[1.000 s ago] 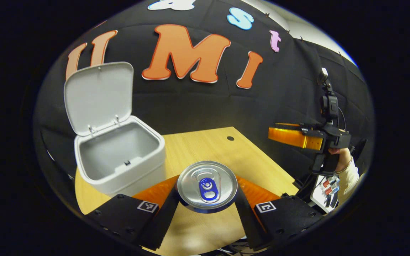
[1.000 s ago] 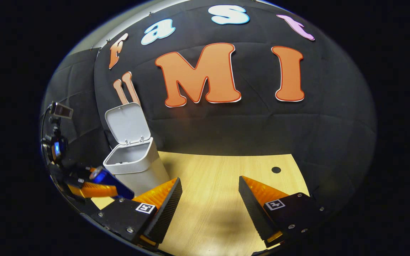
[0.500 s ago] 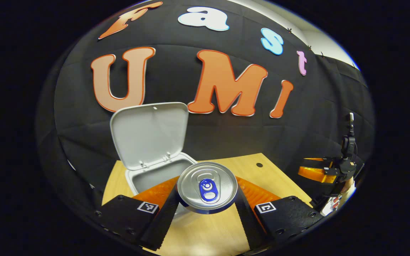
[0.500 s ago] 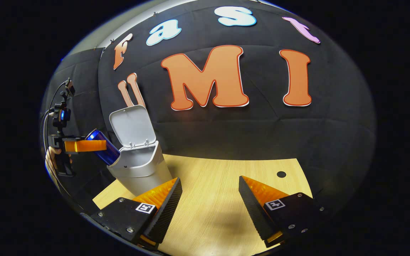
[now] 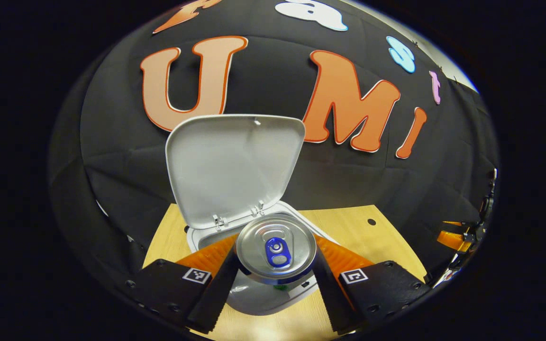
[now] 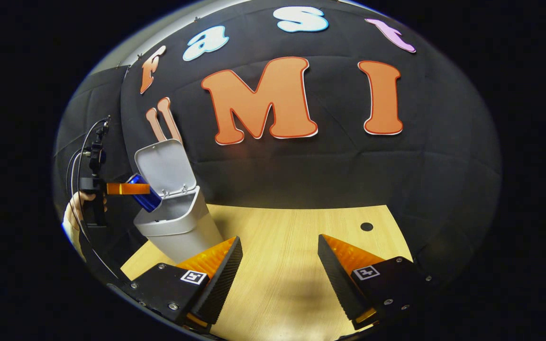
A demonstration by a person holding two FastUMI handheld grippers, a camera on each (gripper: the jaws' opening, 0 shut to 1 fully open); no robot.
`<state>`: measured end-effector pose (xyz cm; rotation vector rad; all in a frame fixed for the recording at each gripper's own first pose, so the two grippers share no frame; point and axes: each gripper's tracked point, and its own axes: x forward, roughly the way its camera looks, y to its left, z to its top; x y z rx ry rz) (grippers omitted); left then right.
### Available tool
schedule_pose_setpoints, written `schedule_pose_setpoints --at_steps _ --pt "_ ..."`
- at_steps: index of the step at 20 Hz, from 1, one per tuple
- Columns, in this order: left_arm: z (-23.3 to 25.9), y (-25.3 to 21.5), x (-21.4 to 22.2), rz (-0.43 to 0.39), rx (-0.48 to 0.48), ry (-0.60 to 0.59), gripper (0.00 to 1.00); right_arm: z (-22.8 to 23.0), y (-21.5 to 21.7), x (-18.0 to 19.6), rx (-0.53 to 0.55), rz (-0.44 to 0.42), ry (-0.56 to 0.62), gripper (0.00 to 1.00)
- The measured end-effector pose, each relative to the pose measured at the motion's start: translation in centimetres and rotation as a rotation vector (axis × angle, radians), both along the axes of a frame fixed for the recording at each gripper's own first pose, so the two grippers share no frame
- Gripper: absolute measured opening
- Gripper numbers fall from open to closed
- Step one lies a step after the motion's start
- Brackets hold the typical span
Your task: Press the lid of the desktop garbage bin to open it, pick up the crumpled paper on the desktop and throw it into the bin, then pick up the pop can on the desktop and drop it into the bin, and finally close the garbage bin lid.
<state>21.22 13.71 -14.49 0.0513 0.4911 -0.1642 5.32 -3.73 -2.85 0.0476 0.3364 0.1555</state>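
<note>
A person's hand is gripping the handle of the left gripper, off to the left of the bin in the right gripper view. That gripper is reaching sideways toward the bin, and its two fingers are pressing on the can from either side. The can is tilting, its blue body hanging right over the bin's left rim, just in front of the raised lid.

Seen from the left gripper view, the left gripper is clamping the can between both fingers, the silver top with its blue tab facing the camera. The can is sitting directly above the bin, whose pale front rim is showing below it. The lid is standing up, hinged at the bin's back edge, its inner face turned toward the can. The bin is resting on the table, near its left end. Whether the paper is lying inside the bin I cannot tell, since the can is covering the opening.

Further right of the bin, the right gripper is hovering over the table with its fingers spread apart and nothing between them. It is well apart from the bin. In the left gripper view, the right gripper is peeking in far to the right of the bin, beyond the table's edge.
</note>
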Motion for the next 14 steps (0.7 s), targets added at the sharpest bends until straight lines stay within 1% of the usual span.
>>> schedule_pose_setpoints --at_steps 3,5,8,9,10,14 --pt "-1.4 0.5 1.2 0.014 0.053 0.021 0.84 -0.3 -0.5 0.0 0.009 -0.016 0.013 0.96" --pt "-1.8 0.0 0.8 -0.002 0.035 0.035 0.84 -0.5 -0.4 0.0 0.013 -0.022 0.019 0.96" --pt "-1.8 -0.7 0.9 -0.019 -0.01 0.026 0.88 -0.7 -0.6 -0.2 0.011 -0.025 0.024 0.96" --pt "-1.8 -0.8 0.8 -0.021 -0.013 0.025 0.9 -0.7 -0.6 -0.2 0.012 -0.026 0.025 0.96" --pt "-1.9 -0.9 0.8 -0.023 -0.015 0.027 0.95 -0.7 -0.5 -0.2 0.014 -0.026 0.026 0.96" --pt "-1.5 -0.9 0.4 -0.022 -0.012 0.008 0.97 -0.8 0.0 -0.2 0.02 -0.015 0.031 0.96"
